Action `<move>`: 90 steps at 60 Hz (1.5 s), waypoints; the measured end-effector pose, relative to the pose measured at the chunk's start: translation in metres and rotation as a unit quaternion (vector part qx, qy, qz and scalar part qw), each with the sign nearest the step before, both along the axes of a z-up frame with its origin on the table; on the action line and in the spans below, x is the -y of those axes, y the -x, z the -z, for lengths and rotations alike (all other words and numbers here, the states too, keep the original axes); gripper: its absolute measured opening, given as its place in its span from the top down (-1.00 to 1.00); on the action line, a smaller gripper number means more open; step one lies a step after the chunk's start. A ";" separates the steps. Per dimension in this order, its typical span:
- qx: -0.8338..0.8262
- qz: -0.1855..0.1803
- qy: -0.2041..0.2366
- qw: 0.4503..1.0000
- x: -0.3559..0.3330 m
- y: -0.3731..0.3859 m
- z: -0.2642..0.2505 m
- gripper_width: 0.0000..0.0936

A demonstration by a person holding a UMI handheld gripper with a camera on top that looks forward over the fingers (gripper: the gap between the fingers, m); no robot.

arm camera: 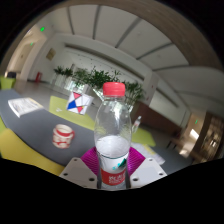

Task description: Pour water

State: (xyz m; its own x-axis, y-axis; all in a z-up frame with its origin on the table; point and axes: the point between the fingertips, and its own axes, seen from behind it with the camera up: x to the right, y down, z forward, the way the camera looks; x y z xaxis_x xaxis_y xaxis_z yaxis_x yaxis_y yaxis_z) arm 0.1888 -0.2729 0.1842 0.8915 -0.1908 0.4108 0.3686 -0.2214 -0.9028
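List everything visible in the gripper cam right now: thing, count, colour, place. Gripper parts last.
Water bottle: 1, clear with red cap and red-and-white label, upright between the fingers, a little water at the bottom.
Paper cup: 1, white with red pattern, on the table beyond the fingers, to the bottle's left.
Box: 1, white with red and blue marks, farther back on the table, behind the cup.
Papers: 1 sheet or stack, white, far left of the table.
Table: 1, grey with yellow-green patches, under everything.
Plants: a row, green, behind the table.
Gripper: 1, grey fingers with magenta pads, both pressing on the bottle's lower part.
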 end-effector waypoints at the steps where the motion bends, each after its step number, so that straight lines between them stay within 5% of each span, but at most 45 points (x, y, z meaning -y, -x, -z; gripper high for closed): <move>1: 0.021 0.006 -0.003 1.000 -0.005 -0.004 -0.008 0.32; 13: 0.311 0.034 -0.039 0.949 -0.101 -0.037 -0.101 0.32; 20: 0.486 0.013 -0.041 0.873 -0.158 -0.009 -0.123 0.32; 41: 0.802 -0.080 -0.020 0.591 -0.242 0.080 -0.045 0.33; 46: 0.825 -0.092 -0.021 0.558 -0.249 0.090 -0.023 0.32; 58: 0.792 -0.097 -0.030 0.602 -0.243 0.086 -0.034 0.33; 66: 0.694 -0.106 -0.080 0.708 -0.222 0.093 -0.082 0.32; 78: 0.351 -0.136 -0.106 0.920 -0.207 0.068 -0.137 0.32; 90: -0.014 -0.160 -0.062 0.985 -0.207 0.046 -0.094 0.32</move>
